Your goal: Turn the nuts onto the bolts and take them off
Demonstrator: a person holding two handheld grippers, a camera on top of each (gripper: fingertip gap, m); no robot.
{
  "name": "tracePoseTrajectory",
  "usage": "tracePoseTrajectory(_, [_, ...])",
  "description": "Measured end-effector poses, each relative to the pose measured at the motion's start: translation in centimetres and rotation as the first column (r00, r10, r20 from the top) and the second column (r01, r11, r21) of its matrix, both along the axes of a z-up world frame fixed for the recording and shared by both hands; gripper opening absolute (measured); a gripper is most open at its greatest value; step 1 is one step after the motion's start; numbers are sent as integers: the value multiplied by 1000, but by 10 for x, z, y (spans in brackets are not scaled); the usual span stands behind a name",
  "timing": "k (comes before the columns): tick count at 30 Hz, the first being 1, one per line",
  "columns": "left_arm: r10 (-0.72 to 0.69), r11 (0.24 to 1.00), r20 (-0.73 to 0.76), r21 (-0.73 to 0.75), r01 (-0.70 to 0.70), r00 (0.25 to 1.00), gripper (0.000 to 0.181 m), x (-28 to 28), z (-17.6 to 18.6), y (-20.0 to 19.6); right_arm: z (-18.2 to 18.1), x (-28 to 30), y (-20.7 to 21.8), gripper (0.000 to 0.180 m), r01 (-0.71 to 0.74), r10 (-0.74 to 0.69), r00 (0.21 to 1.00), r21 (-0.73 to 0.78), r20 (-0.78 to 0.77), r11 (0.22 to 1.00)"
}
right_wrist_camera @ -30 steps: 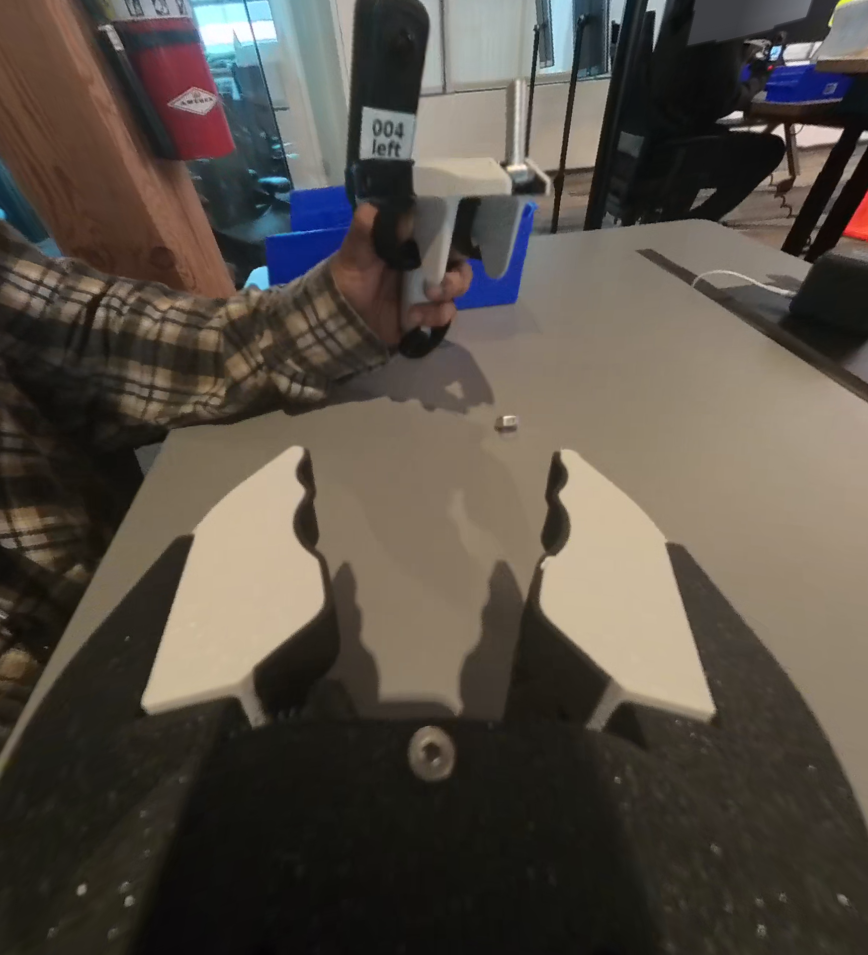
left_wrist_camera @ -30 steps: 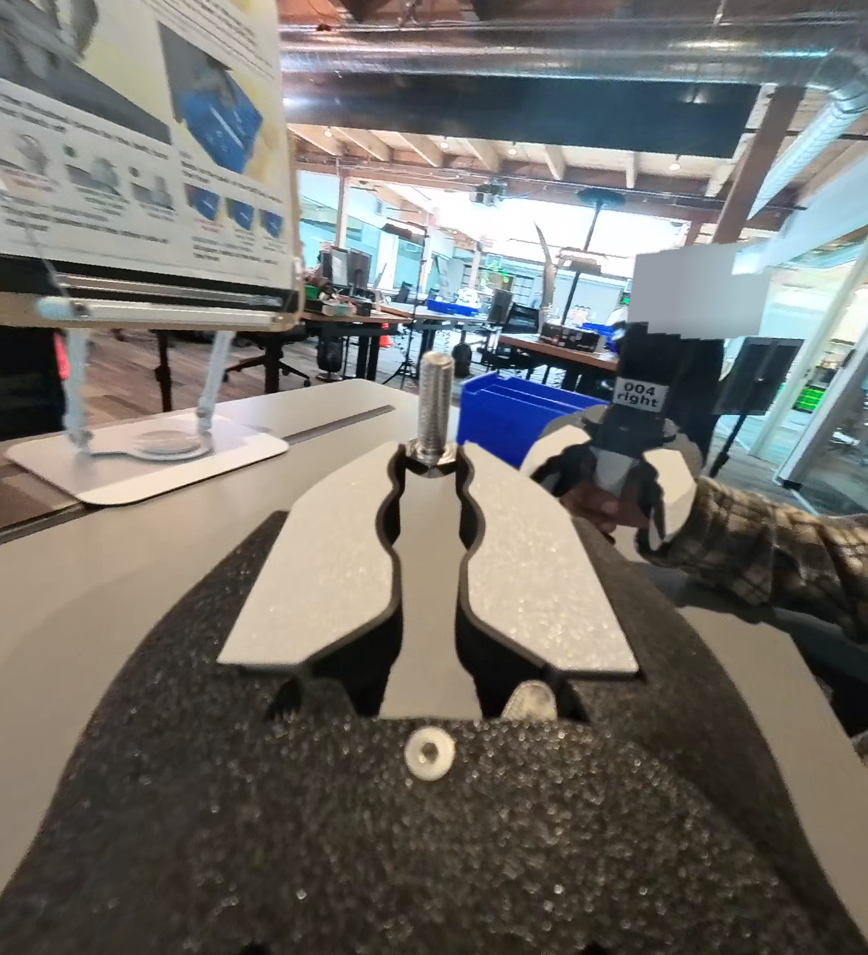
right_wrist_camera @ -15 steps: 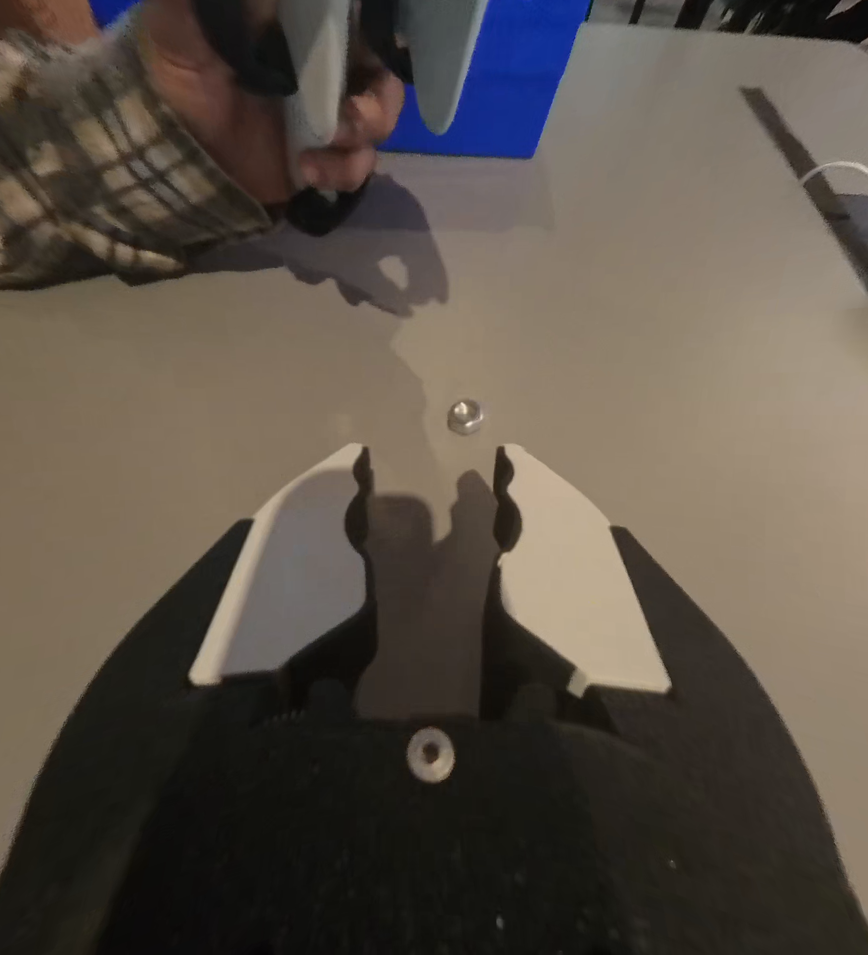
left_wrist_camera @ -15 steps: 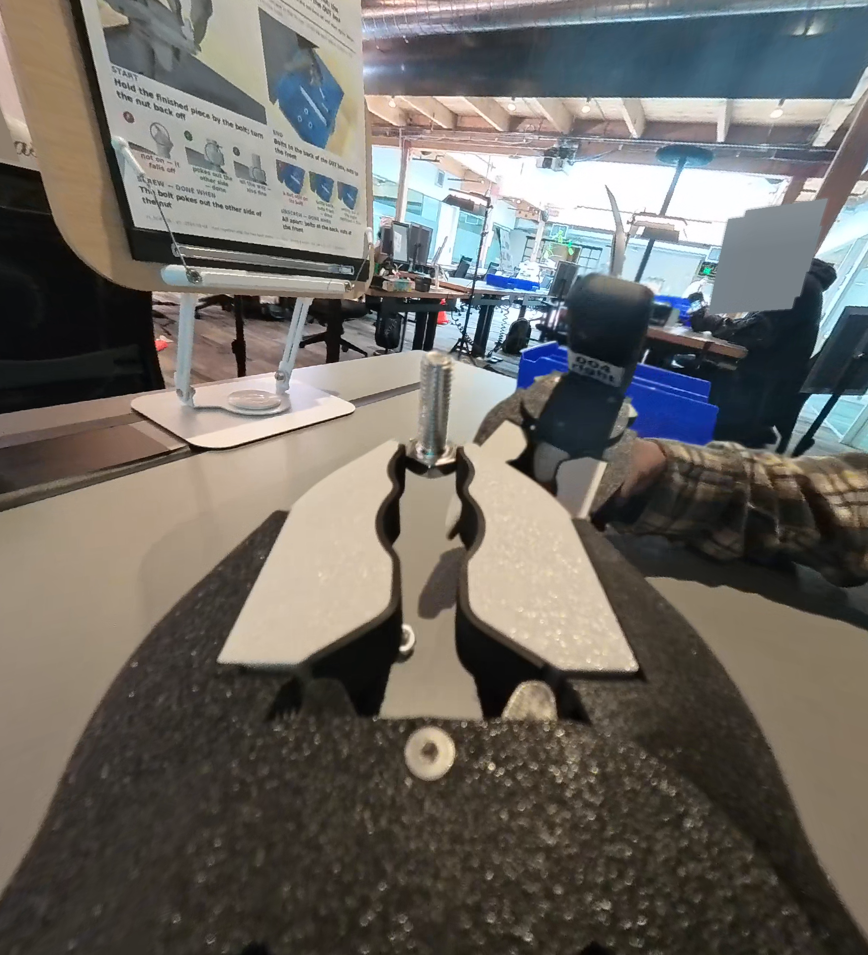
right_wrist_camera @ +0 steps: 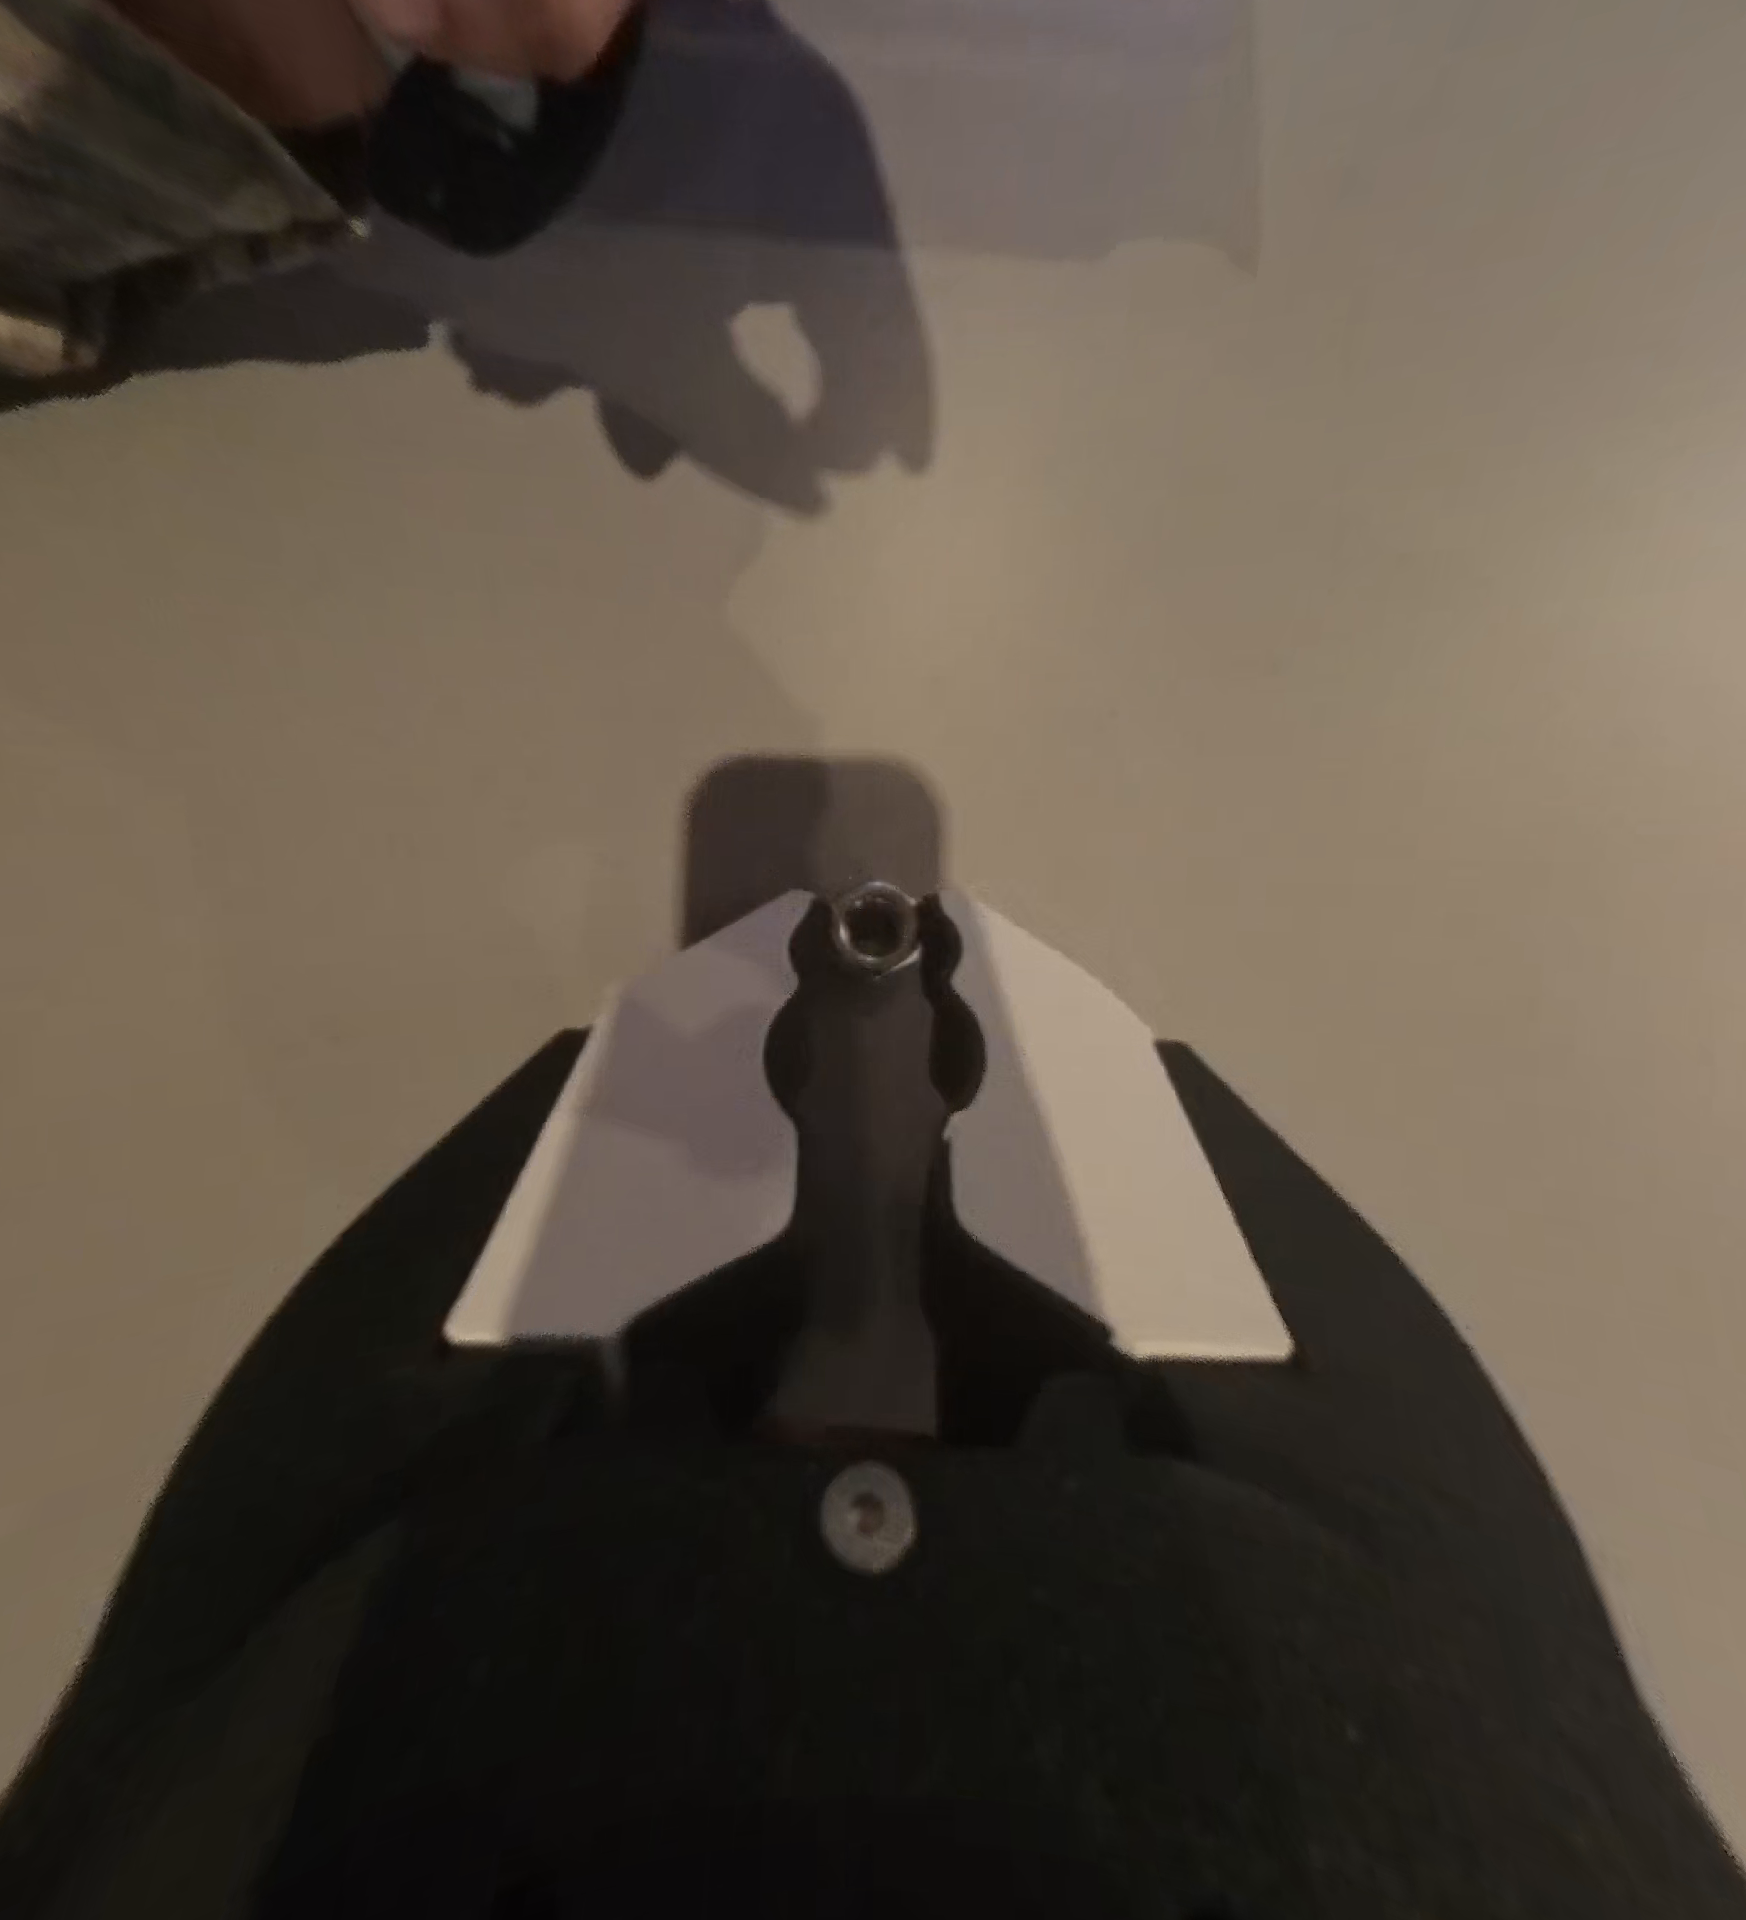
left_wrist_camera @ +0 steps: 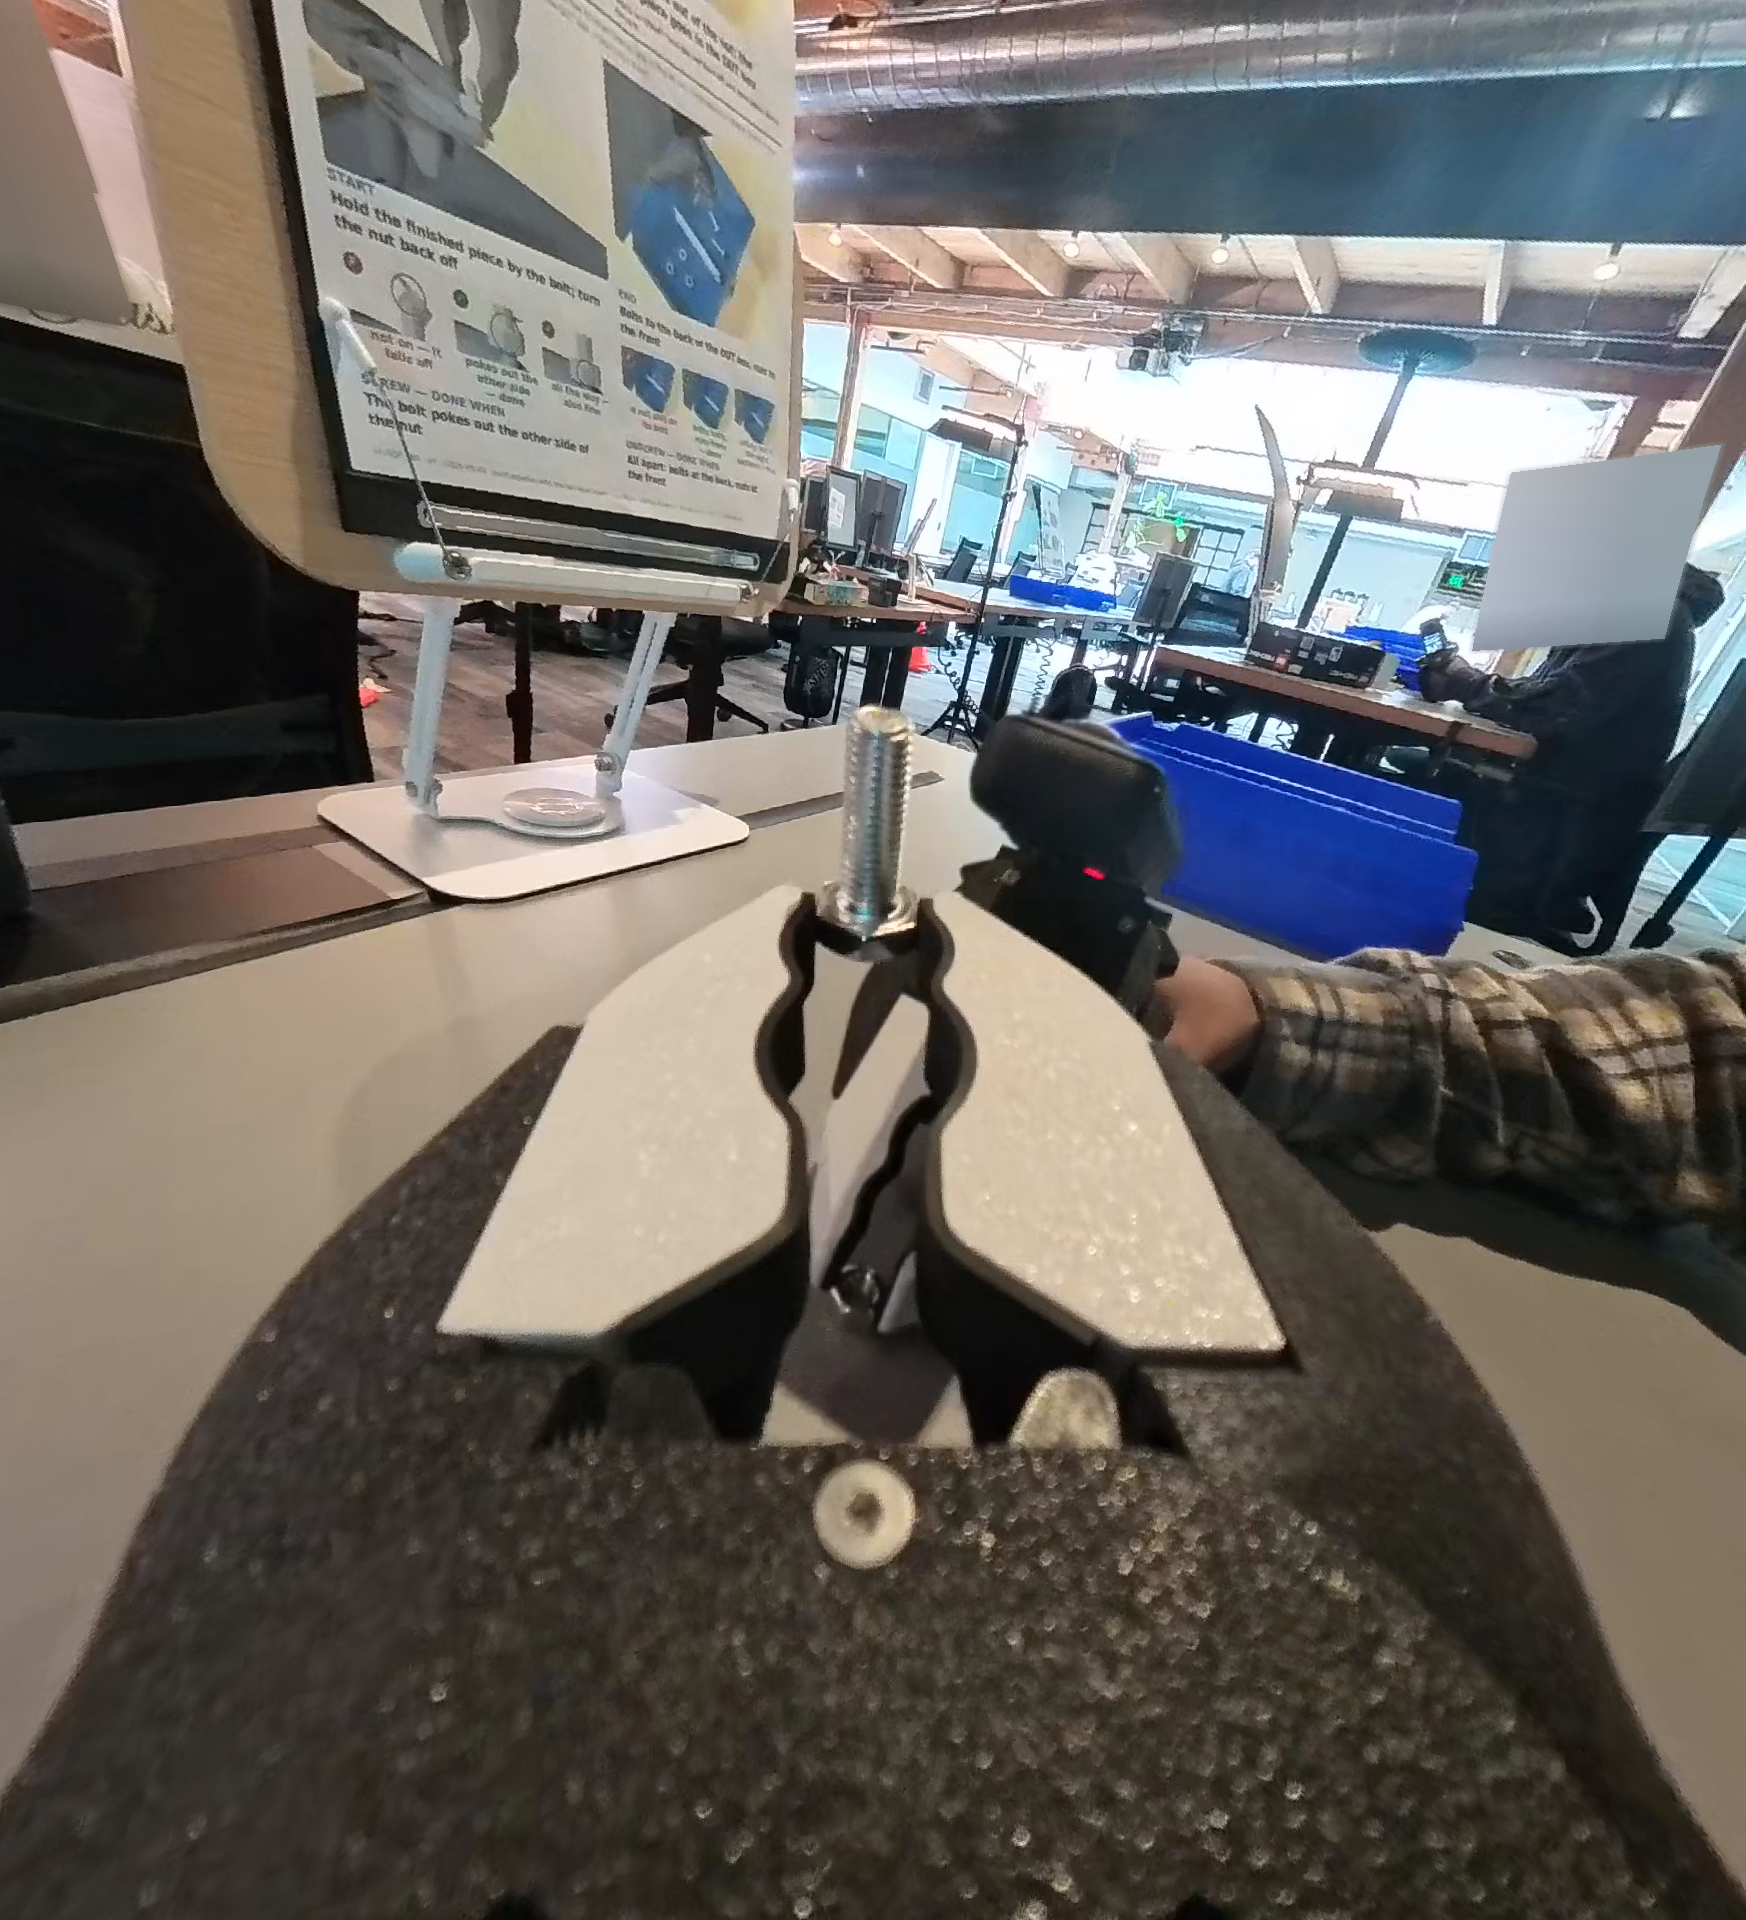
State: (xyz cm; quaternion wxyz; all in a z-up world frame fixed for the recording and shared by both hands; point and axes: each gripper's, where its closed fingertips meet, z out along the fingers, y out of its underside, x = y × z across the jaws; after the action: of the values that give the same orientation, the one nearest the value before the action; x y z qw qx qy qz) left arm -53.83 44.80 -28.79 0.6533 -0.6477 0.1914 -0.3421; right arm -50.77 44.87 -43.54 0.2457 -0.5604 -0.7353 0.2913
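In the left wrist view my left gripper is shut on the head of a silver bolt. The bolt stands upright, thread up, above the grey table. In the right wrist view my right gripper points down at the table and its fingertips are closed around a small silver nut lying flat there. The same nut shows through the gap between my left fingers, below the bolt. The right gripper's black body sits just right of the bolt.
A stand holding an instruction sheet stands on a white base at the back left. A blue bin is at the back right. The hand holding the left gripper is at the top left of the right wrist view. The tips of one gripper are about 15 cm away from the tips of the other.
My right gripper tilted down, moved forward over the nut and closed on it, from wide open a second ago. My left gripper kept hold of the bolt and turned slightly left.
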Motion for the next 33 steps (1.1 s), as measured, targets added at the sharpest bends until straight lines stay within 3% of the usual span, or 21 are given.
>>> tracePoseTrajectory(7, [4,1000,-12,-17,-5,1000,18,0,-6,2,15,16,1,17,19,-21,997,-30,-68,999])
tracePoseTrajectory(13, [-49,998,-68,-49,46,996,18,21,-20,2,55,110,11,17,190,-186,955,-7,-233,982])
tracePoseTrajectory(19, [-110,994,-197,-50,102,974,18,62,-39,-4,64,182,11,17,263,-240,897,12,-371,965])
tracePoseTrajectory(25, [-129,992,-279,-28,126,952,18,87,-46,-15,72,187,9,17,272,-254,887,-8,-386,962])
tracePoseTrajectory(33, [-44,999,-290,5,48,956,18,74,-48,-11,68,182,7,17,295,-278,876,-19,-395,955])
